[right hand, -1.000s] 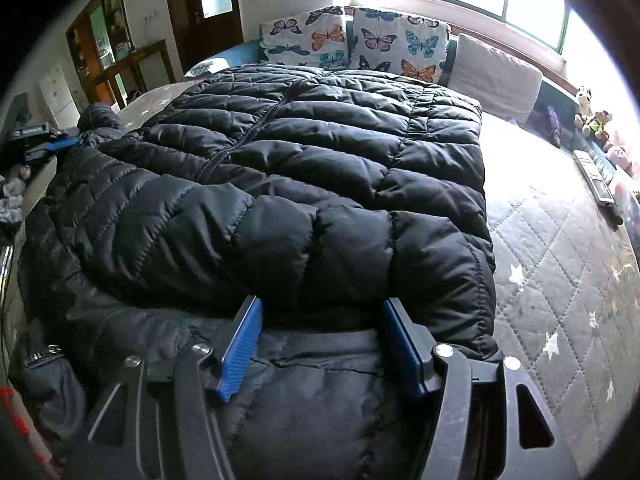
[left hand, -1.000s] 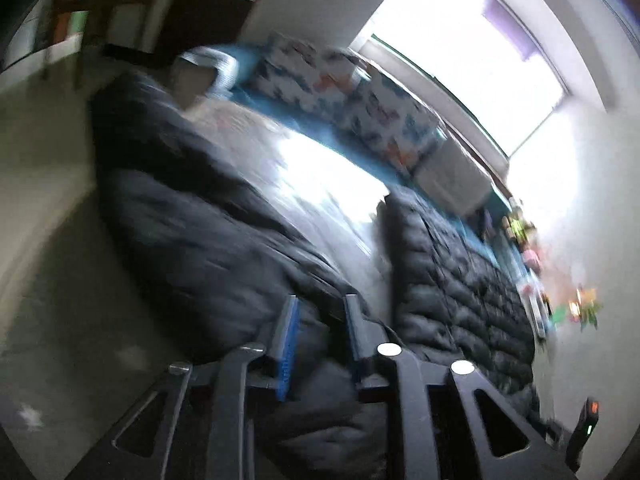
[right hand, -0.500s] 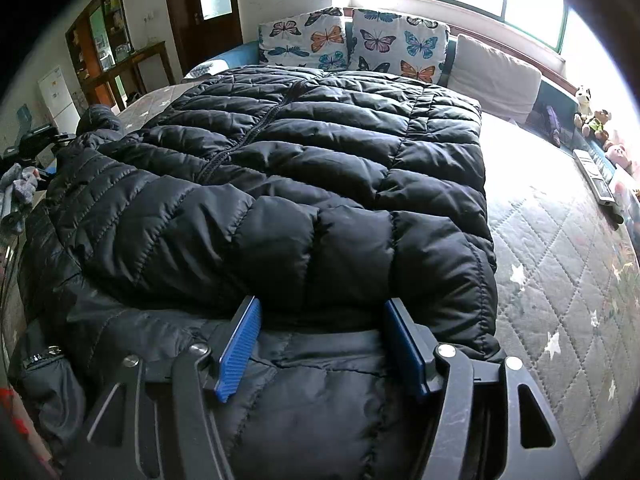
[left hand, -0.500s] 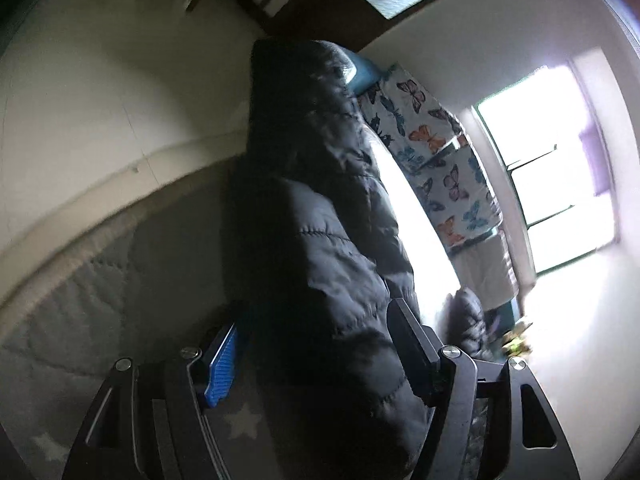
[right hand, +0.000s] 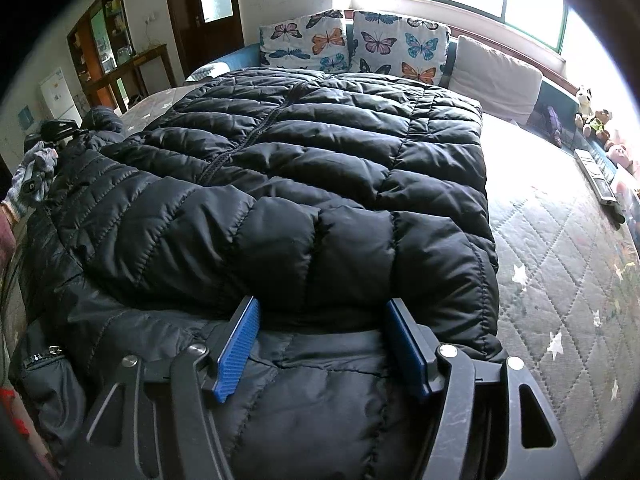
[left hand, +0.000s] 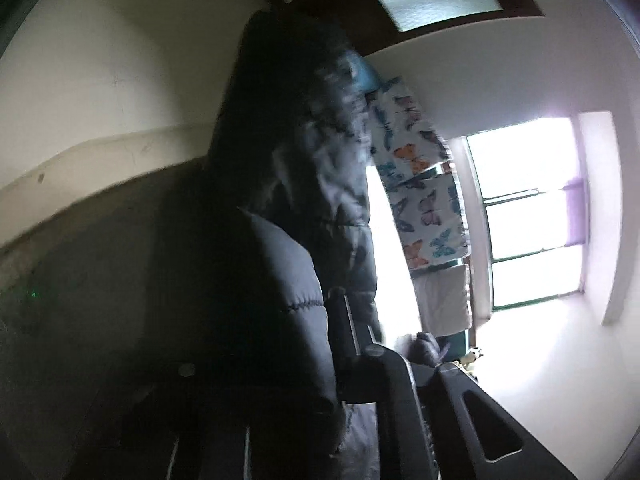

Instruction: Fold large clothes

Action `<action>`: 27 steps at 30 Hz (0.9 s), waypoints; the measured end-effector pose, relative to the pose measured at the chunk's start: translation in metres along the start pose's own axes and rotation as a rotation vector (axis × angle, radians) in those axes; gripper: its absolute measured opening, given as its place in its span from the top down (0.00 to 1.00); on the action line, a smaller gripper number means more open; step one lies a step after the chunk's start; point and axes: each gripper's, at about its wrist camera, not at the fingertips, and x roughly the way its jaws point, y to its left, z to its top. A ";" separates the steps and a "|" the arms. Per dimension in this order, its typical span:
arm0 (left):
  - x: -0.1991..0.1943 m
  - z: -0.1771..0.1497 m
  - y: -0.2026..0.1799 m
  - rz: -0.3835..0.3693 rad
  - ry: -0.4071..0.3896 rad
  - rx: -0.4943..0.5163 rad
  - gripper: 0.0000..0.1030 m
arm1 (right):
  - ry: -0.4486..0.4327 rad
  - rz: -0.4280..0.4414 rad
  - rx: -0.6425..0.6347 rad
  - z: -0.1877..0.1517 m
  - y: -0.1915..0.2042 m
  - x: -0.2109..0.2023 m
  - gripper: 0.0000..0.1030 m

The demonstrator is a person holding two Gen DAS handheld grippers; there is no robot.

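Observation:
A large black puffer jacket (right hand: 320,168) lies spread on the bed, zip up, with its near part folded over. My right gripper (right hand: 322,320) rests on the near hem, jaws open wide, blue pads (right hand: 240,340) astride a band of the fabric. In the left wrist view the picture is rolled sideways and dark. There my left gripper (left hand: 320,316) is shut on a puffy part of the jacket (left hand: 280,280), which hides one finger. At the jacket's far left edge the right wrist view shows the left gripper (right hand: 54,128), held by a gloved hand (right hand: 32,176).
The quilted star mattress (right hand: 560,260) lies bare to the right of the jacket. Two butterfly pillows (right hand: 352,46) and a grey cushion (right hand: 496,76) line the headboard under the window. Remote controls (right hand: 596,172) and soft toys (right hand: 592,116) sit at the right edge. Shelves (right hand: 104,52) stand far left.
My left gripper rolled sideways, moved onto the jacket's edge, opened around a puffy part and then shut on it. The right gripper and the jacket's body stayed put.

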 end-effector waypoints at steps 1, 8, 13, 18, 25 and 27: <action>-0.008 0.000 -0.011 -0.009 -0.019 0.038 0.90 | -0.001 0.001 0.000 0.000 0.000 -0.001 0.31; -0.083 -0.028 -0.115 -0.118 -0.102 0.304 0.91 | -0.007 0.004 -0.001 0.002 0.003 -0.001 0.30; -0.131 -0.094 -0.199 -0.195 -0.120 0.557 0.91 | -0.006 0.005 -0.001 0.001 0.002 -0.002 0.29; -0.146 -0.218 -0.290 -0.232 -0.111 0.860 0.91 | -0.011 0.012 0.000 0.000 0.002 -0.003 0.28; -0.127 -0.400 -0.311 -0.161 0.053 1.275 0.90 | -0.028 0.033 0.013 -0.001 0.001 -0.003 0.27; -0.111 -0.454 -0.299 -0.114 0.148 1.379 0.89 | -0.035 0.043 0.021 -0.003 -0.002 -0.004 0.27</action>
